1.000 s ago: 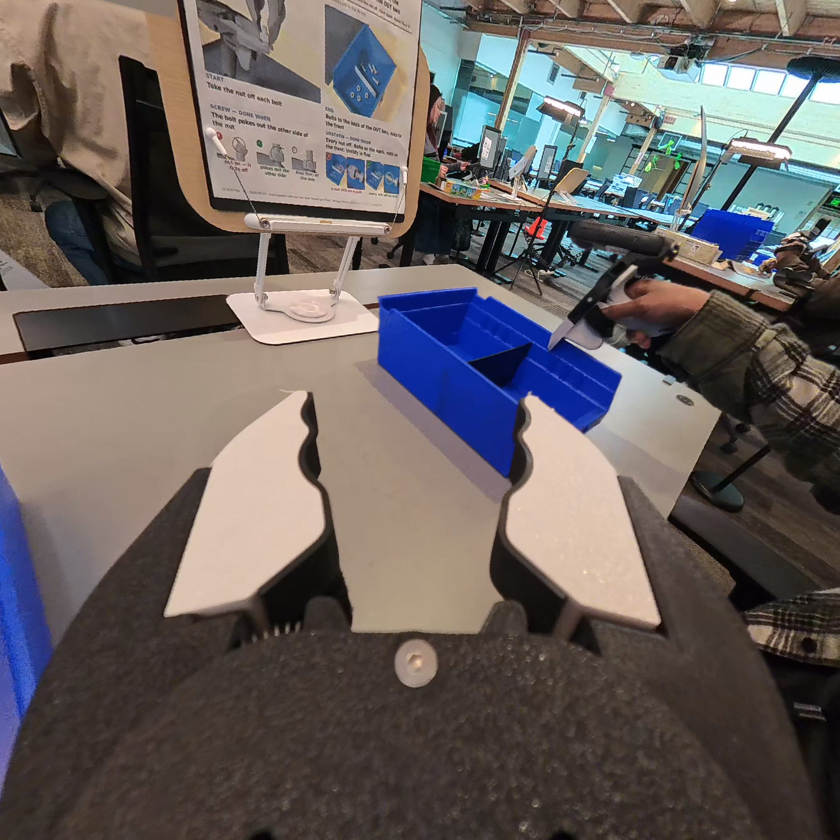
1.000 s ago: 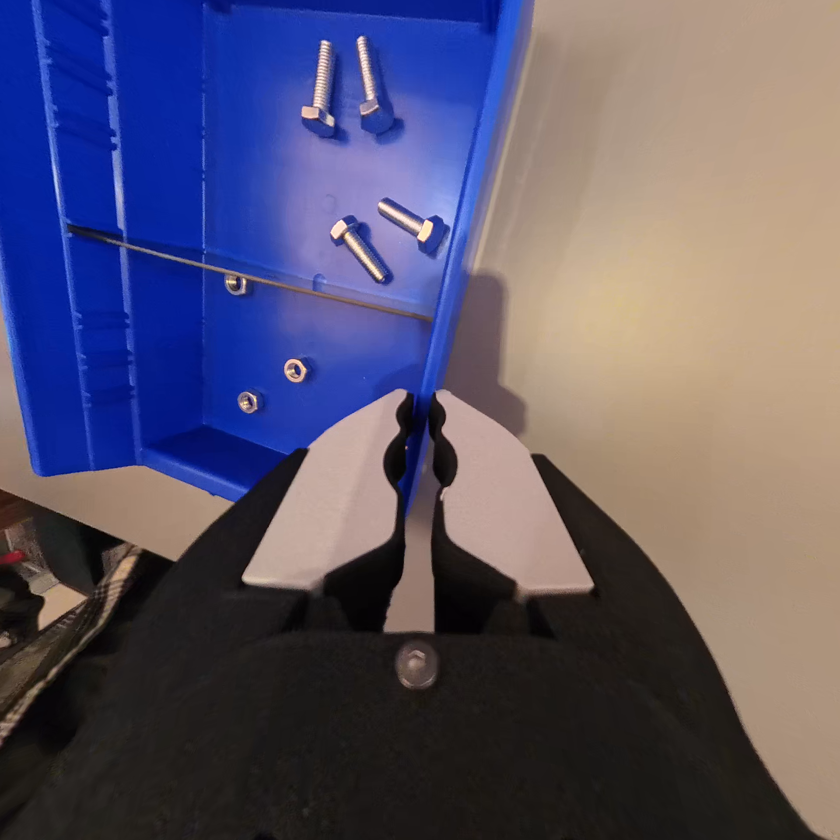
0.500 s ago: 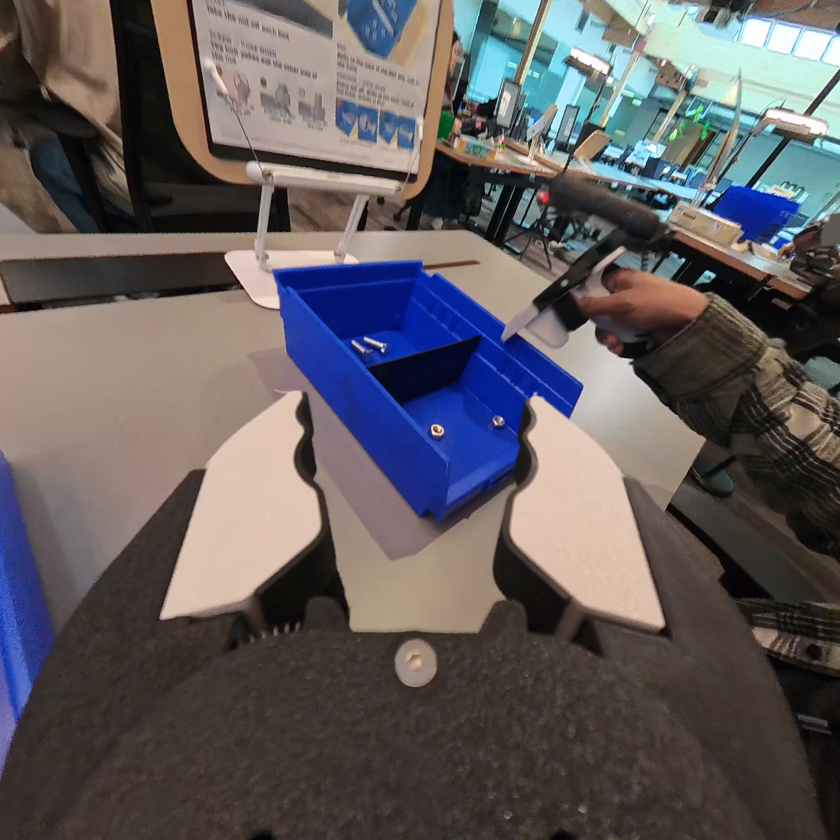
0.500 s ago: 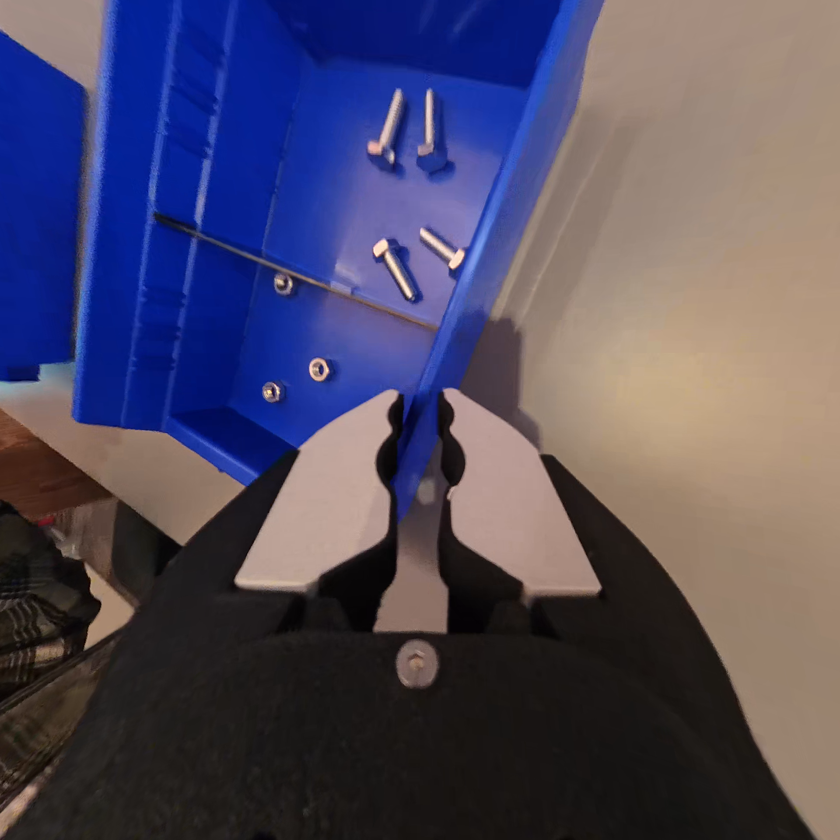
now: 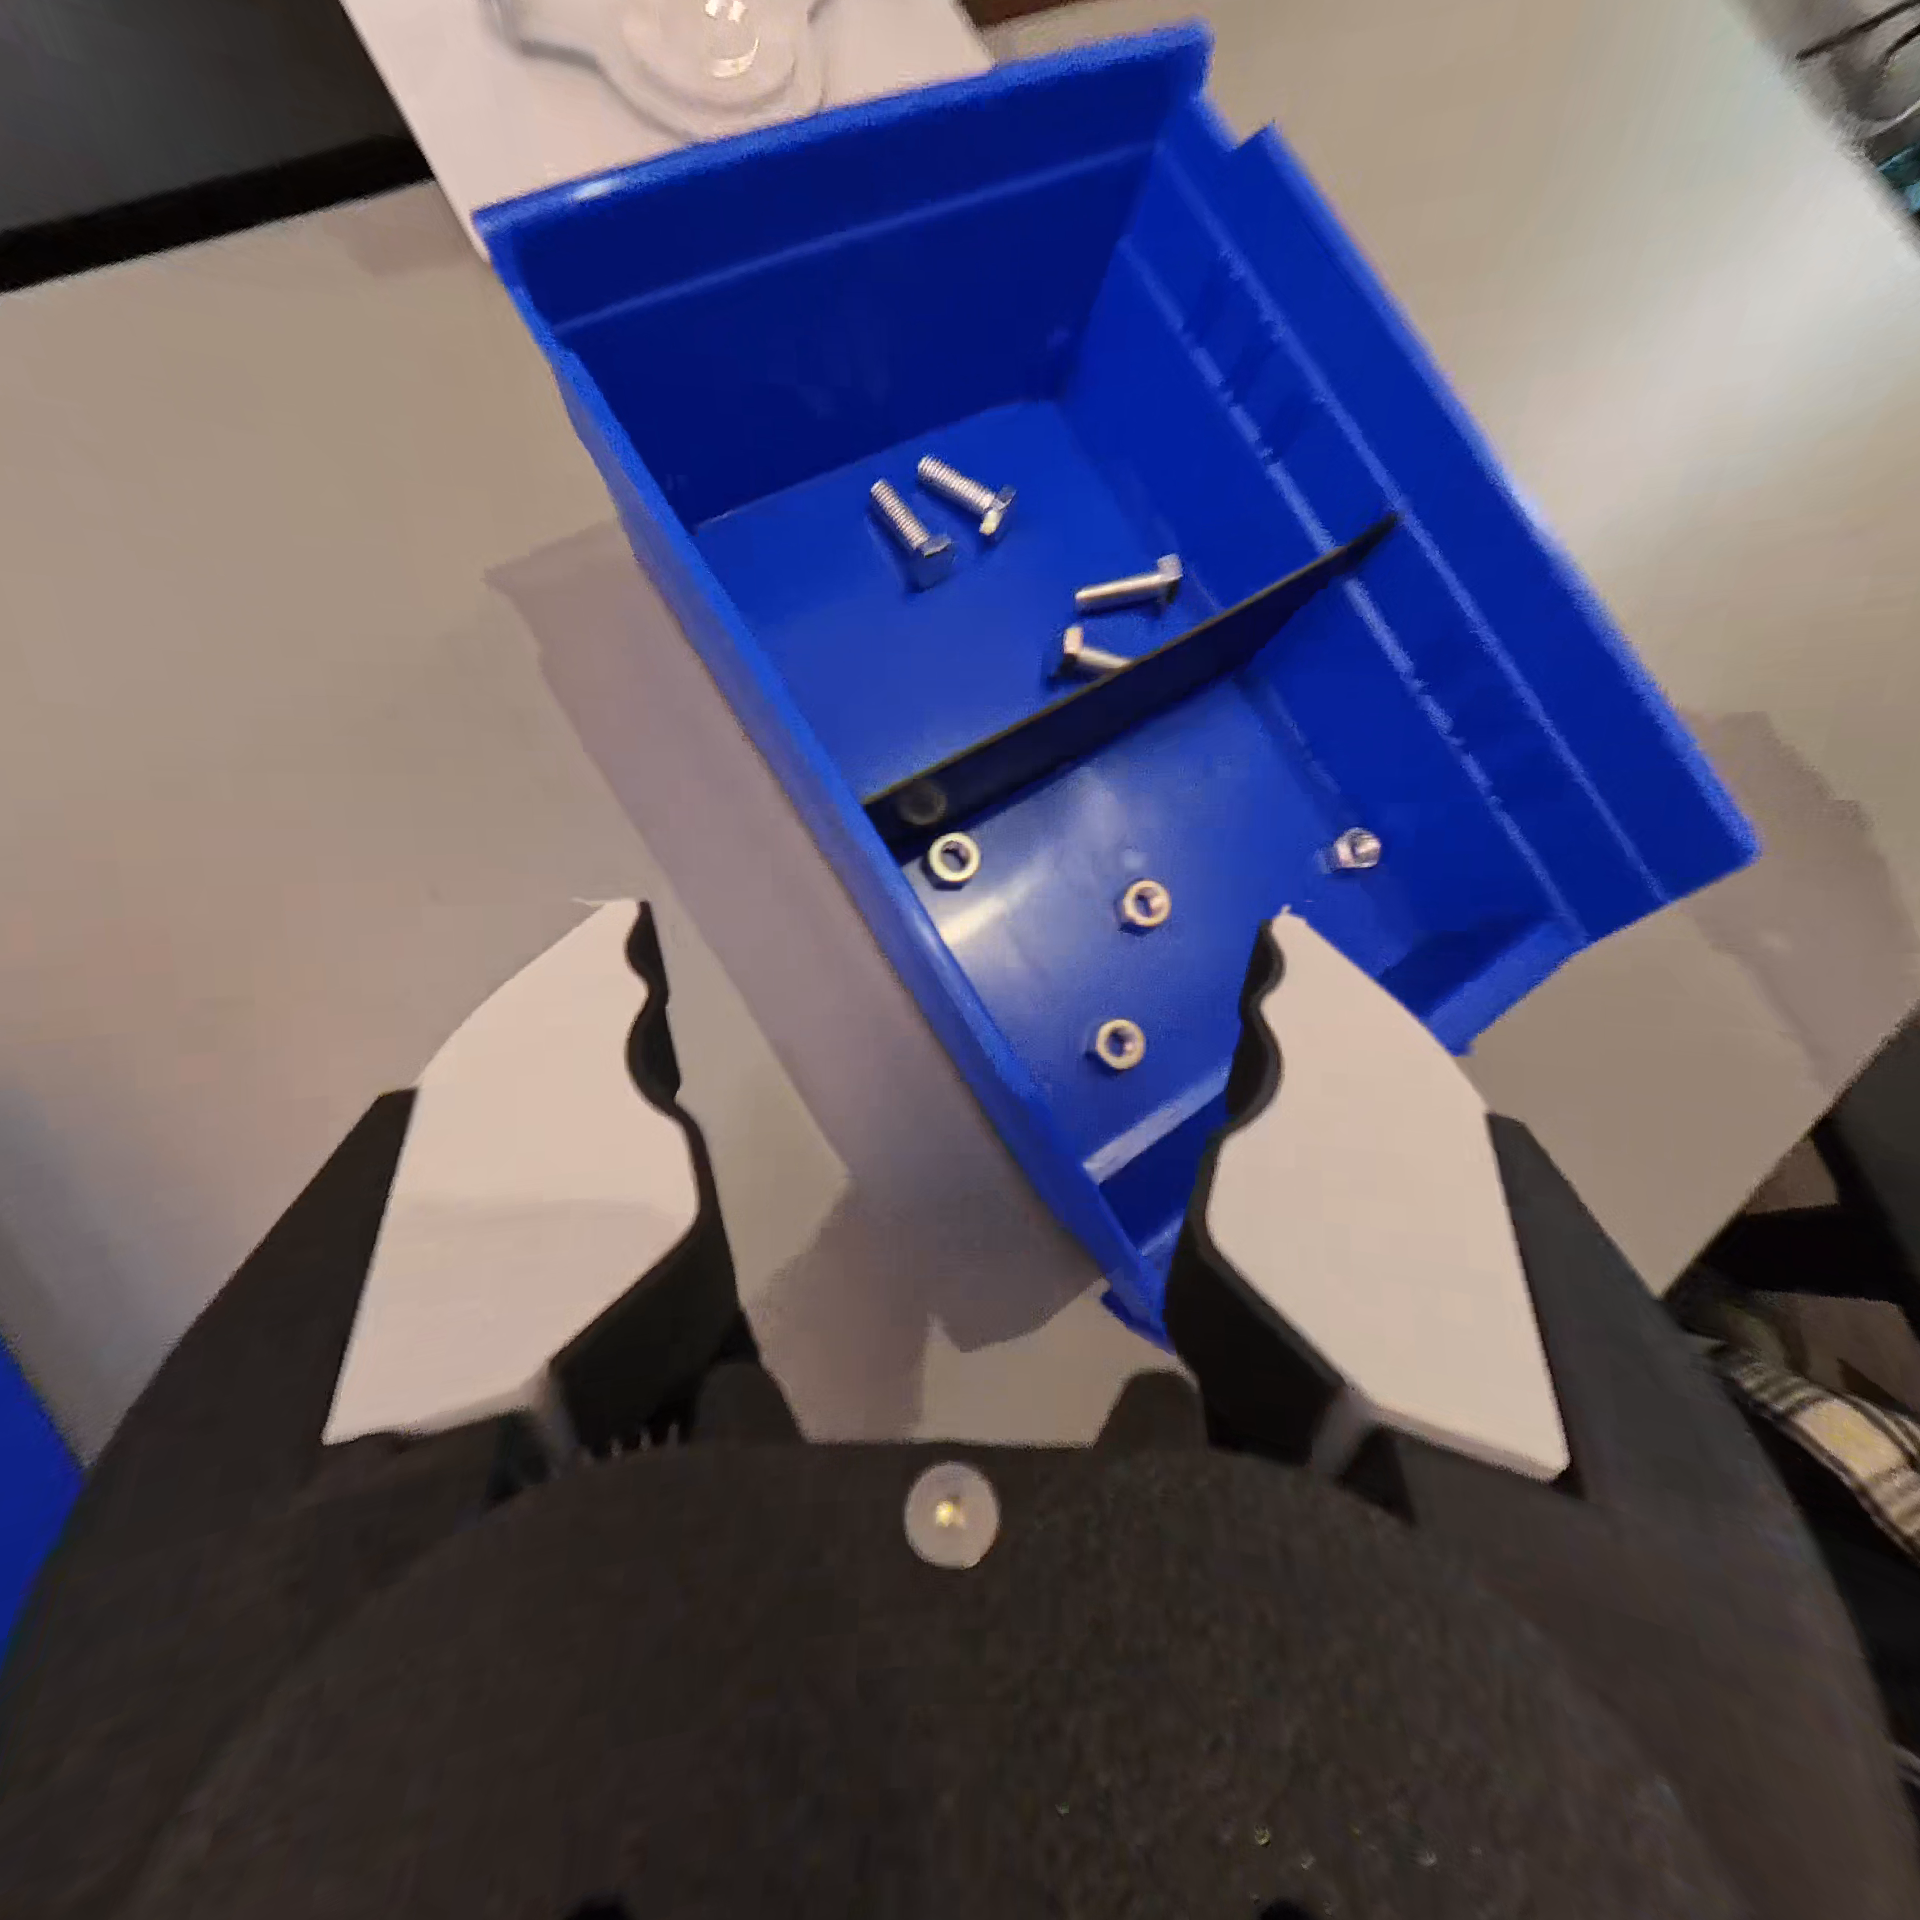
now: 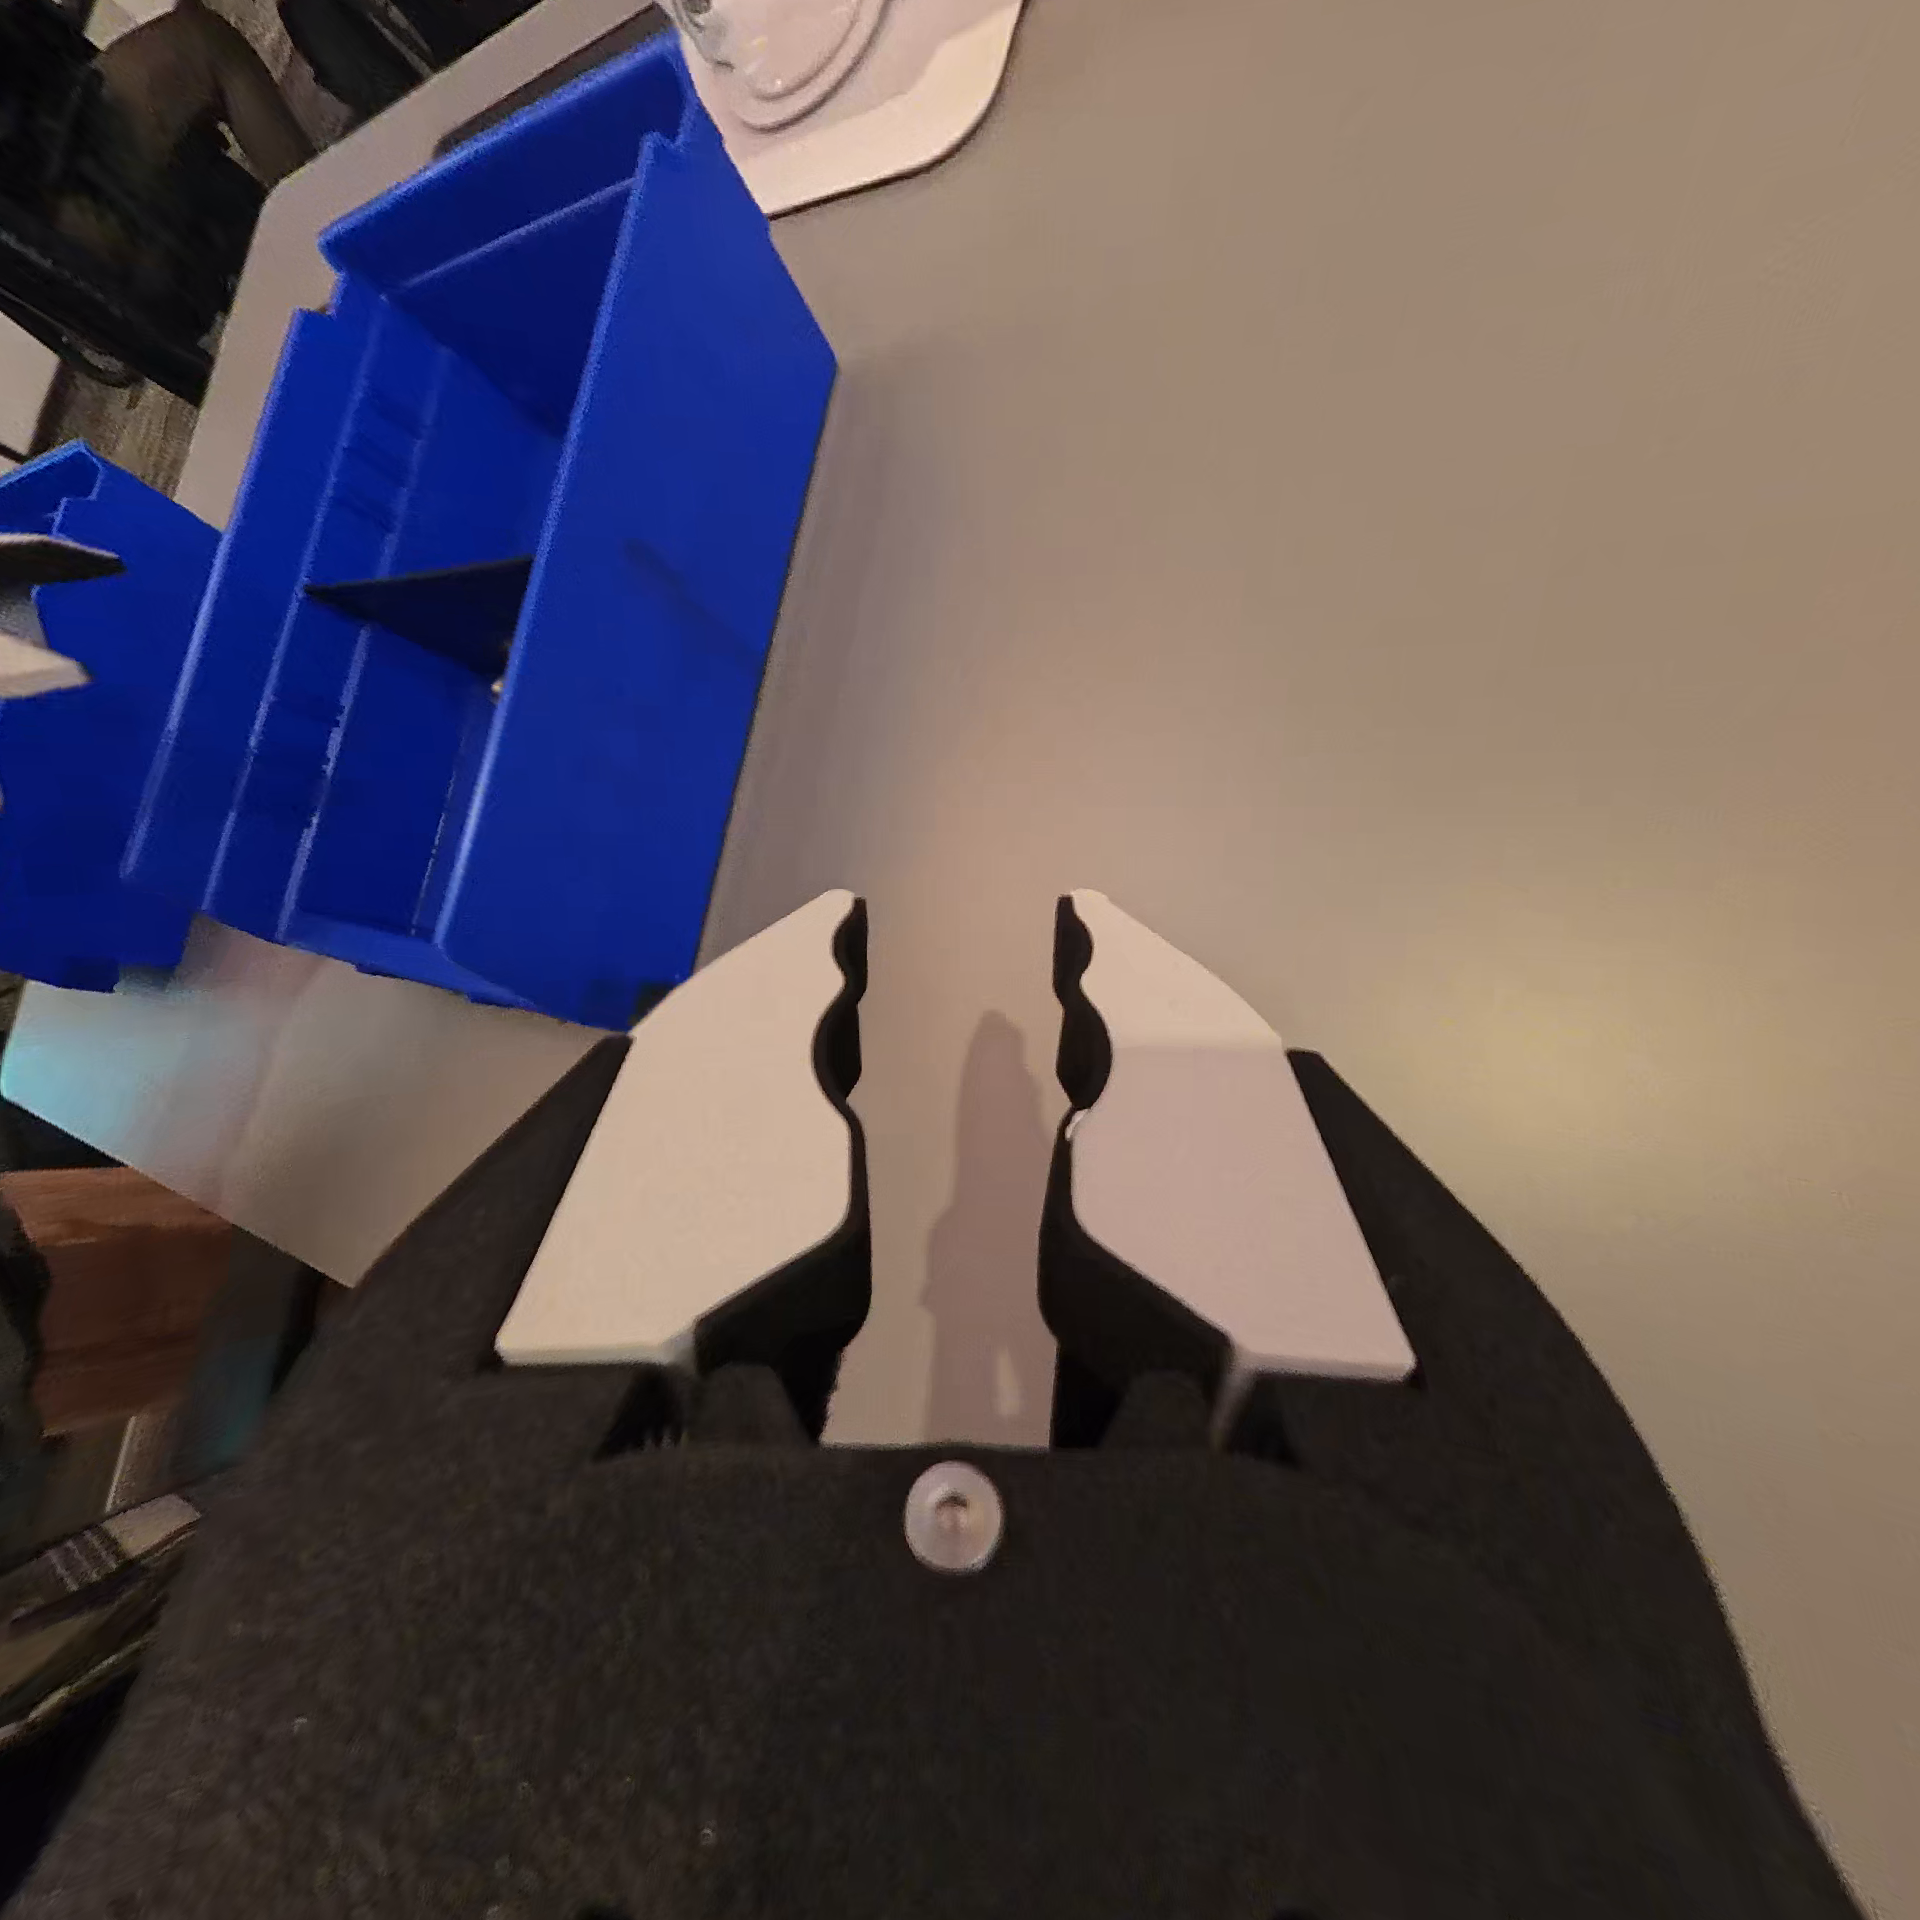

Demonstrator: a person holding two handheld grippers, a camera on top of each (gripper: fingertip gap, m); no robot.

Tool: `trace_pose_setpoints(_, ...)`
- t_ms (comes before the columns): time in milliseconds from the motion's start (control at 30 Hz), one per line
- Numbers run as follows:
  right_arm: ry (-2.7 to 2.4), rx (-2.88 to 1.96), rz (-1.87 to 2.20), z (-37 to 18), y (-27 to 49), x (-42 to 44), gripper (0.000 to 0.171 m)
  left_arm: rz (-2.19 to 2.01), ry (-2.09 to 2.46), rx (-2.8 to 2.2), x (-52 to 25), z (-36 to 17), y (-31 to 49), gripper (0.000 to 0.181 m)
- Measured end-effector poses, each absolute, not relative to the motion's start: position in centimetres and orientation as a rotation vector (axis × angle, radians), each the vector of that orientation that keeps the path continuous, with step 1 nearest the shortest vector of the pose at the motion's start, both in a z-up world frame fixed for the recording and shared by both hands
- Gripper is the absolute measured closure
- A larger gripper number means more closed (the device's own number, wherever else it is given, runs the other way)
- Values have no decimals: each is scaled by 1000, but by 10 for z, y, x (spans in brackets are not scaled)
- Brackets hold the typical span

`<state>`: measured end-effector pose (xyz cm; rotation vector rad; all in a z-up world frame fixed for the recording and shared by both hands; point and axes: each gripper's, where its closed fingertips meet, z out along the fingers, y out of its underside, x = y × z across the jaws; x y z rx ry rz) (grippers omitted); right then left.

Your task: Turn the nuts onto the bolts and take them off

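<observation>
A blue bin [image 5: 1299,343] stands on the grey table [image 5: 260,623], split by a black divider [image 5: 1143,686]. Several bolts [image 5: 914,540] lie loose in its far compartment. Several nuts [image 5: 1143,904] lie loose in its near one. My left gripper [image 5: 948,912] is open and empty above the bin's near end, with its fingers on either side of the bin's left wall. My right gripper [image 6: 958,902] is open and empty over bare table, to the right of the bin [image 6: 623,623]. The bin's contents are hidden in the right wrist view.
A second blue bin [image 6: 83,727] stands left of the first and shows at the left wrist view's edge [image 5: 21,1455]. A white stand base [image 5: 675,62] lies behind the bin. The table's edge [image 5: 1818,1039] runs close on the right, with a plaid sleeve [image 5: 1829,1423] beyond.
My right gripper let go of the bin's wall, opened and drew back to the right. My left gripper moved forward and tipped down over the bin's near end.
</observation>
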<state>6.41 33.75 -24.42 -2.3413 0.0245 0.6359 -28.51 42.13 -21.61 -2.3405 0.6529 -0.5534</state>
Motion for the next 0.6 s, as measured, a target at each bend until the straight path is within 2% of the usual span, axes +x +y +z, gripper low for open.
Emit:
trace_pose_setpoints(100,34,-2324,633,-248,332,70,137,-451,655,-2434,-285,-232,433,78)
trace_pose_setpoints(167,31,-2305,640,-249,331,71,137,-395,655,-2497,-286,-242,438,85)
trace_pose_setpoints(267,25,-2286,657,-252,328,69,138,-344,676,-2602,-286,-257,437,105)
trace_pose_setpoints(400,12,-2267,689,-255,324,65,140,-414,701,-2734,-276,-272,427,156)
trace_pose_setpoints(500,-11,-2267,666,-252,321,67,144,-382,544,-2802,-283,-274,430,174)
trace_pose_setpoints(600,-12,-2251,676,-249,320,71,144,-337,487,-2805,-297,-275,431,177)
